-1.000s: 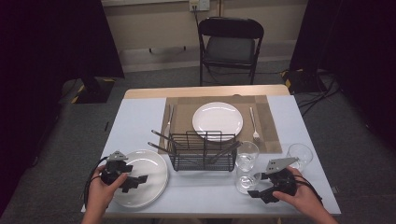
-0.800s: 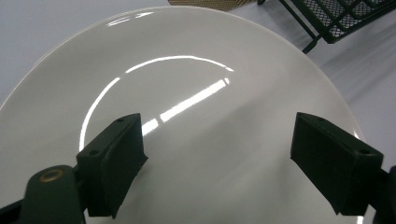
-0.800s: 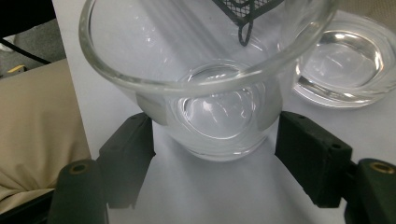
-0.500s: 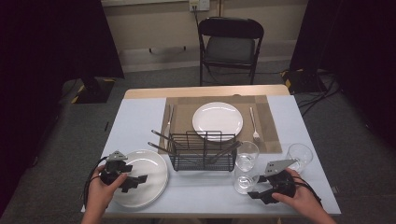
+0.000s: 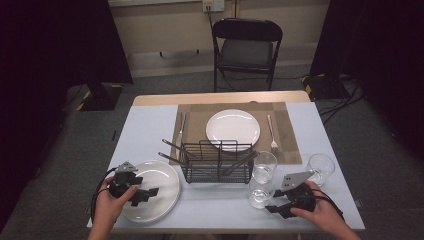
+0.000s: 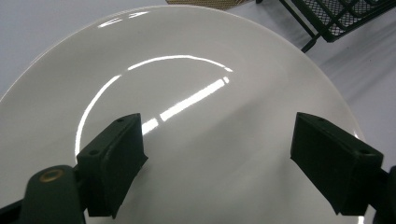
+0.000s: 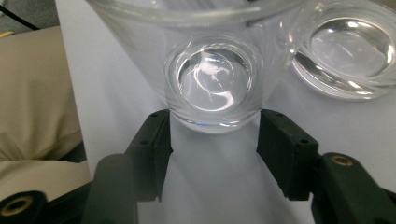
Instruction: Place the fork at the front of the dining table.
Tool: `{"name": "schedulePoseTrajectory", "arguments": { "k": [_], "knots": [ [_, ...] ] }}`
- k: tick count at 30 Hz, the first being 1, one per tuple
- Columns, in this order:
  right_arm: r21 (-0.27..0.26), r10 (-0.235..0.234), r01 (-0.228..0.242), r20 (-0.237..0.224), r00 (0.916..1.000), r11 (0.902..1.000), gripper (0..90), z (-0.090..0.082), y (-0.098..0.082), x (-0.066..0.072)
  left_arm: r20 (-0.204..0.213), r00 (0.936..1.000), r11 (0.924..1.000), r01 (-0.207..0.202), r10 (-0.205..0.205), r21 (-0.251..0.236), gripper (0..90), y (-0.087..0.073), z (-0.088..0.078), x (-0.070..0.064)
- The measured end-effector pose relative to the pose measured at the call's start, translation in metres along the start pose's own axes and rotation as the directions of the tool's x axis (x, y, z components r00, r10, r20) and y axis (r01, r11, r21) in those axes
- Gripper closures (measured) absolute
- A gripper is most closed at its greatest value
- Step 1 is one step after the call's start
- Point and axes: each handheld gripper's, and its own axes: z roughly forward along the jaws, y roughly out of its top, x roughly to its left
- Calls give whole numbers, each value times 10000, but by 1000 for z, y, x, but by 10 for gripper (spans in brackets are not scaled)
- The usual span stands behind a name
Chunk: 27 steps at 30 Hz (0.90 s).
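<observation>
A clear glass (image 5: 260,192) stands upright near the table's front edge, seen up close in the right gripper view (image 7: 210,79). My right gripper (image 5: 274,206) (image 7: 212,135) lies level just right of it. Its jaws have just been closing, and the tips now flank the glass's base with little or no gap; no firm grip shows. My left gripper (image 5: 145,194) (image 6: 217,163) hovers open over a white plate (image 5: 160,175) (image 6: 187,56) at the front left, with nothing between its jaws.
A black wire rack (image 5: 217,162) holding utensils stands mid-table. A second glass (image 5: 264,165) (image 7: 350,51) is just behind the first, and a third (image 5: 320,167) is at the right. A placemat (image 5: 290,145) carries another plate (image 5: 233,129) and forks. A chair (image 5: 247,50) stands behind the table.
The right gripper's jaws have narrowed around the front glass. Both hands and all the objects stay where they were.
</observation>
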Motion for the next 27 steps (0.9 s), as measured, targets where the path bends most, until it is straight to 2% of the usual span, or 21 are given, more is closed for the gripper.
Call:
{"name": "schedulePoseTrajectory", "arguments": {
  "k": [3, 6, 20, 27],
  "knots": [
    [44, -225, 225, 110, 9997, 9997, 447, 4, 3, 3, 37, 10000, 10000, -26, 26, -9, 170, 0, 0, 1],
    [28, -121, 121, 13, 9999, 9999, 440, 4, 4, 2, 51, 10000, 10000, -26, 27, -11, 170, 0, 0, 1],
    [-117, -467, 464, -219, 9987, 9989, 447, 15, 16, 10, 105, 9999, 10000, 28, -28, -27, 170, 0, -1, 1],
    [-201, -490, 485, -268, 9984, 9986, 446, 18, 19, 13, 83, 10000, 10000, 32, -31, -67, 170, 0, -1, 1]
  ]
}}
